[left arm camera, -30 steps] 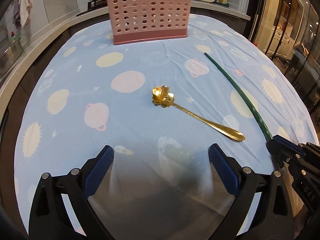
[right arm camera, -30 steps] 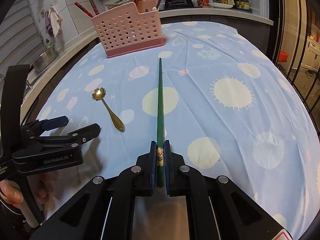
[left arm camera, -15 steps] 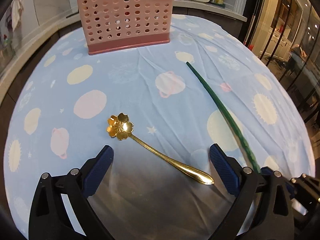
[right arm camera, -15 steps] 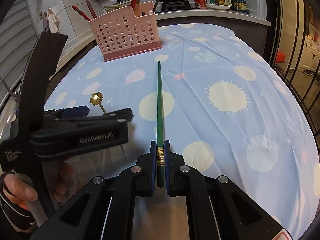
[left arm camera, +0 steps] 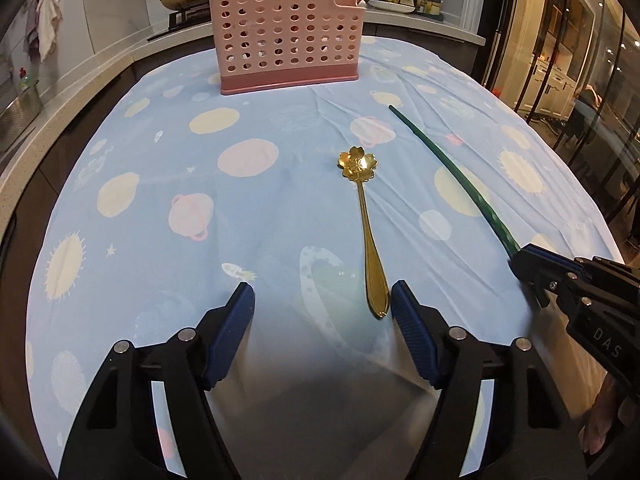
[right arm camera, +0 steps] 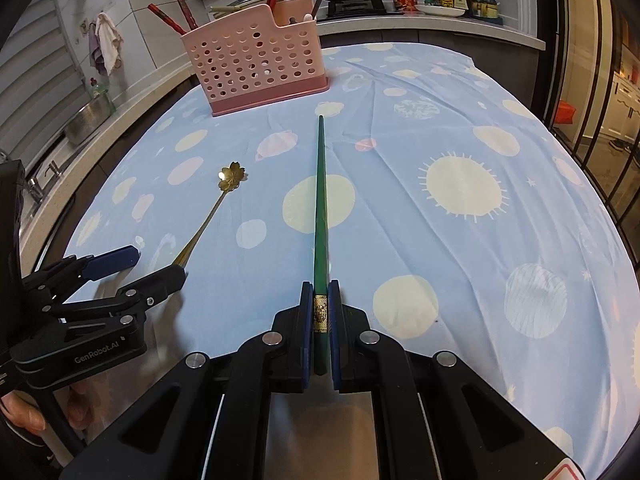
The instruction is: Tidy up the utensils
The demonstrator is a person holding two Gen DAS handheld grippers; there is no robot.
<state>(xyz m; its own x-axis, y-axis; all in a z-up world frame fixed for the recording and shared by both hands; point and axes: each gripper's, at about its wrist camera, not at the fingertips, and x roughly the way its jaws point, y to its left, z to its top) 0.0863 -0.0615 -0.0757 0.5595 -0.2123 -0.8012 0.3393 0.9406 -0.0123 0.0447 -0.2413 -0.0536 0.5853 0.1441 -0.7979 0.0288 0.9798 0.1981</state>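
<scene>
Closing left gripper [left arm camera: 322,304] shifted; gold spoon [left arm camera: 366,220] handle between unpressed jaws; right jaws clamp green chopstick [right arm camera: 320,208].

Cloth-covered table [left arm camera: 248,216] w/ pink caddy [left arm camera: 288,36], gold spoon [left arm camera: 370,236], green chopstick [left arm camera: 460,172]

Left tool [left arm camera: 322,304] closing around spoon handle [left arm camera: 375,276]

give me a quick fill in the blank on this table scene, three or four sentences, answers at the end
1. The right gripper is shut on a ____ chopstick.
2. The bowl of the gold spoon is shaped like a ____.
3. The pink holder has walls full of round ____.
4. The spoon's handle end lies between the closing jaws of the ____ gripper, near one pad and not yet pinched.

Missing words: green; flower; holes; left
</scene>
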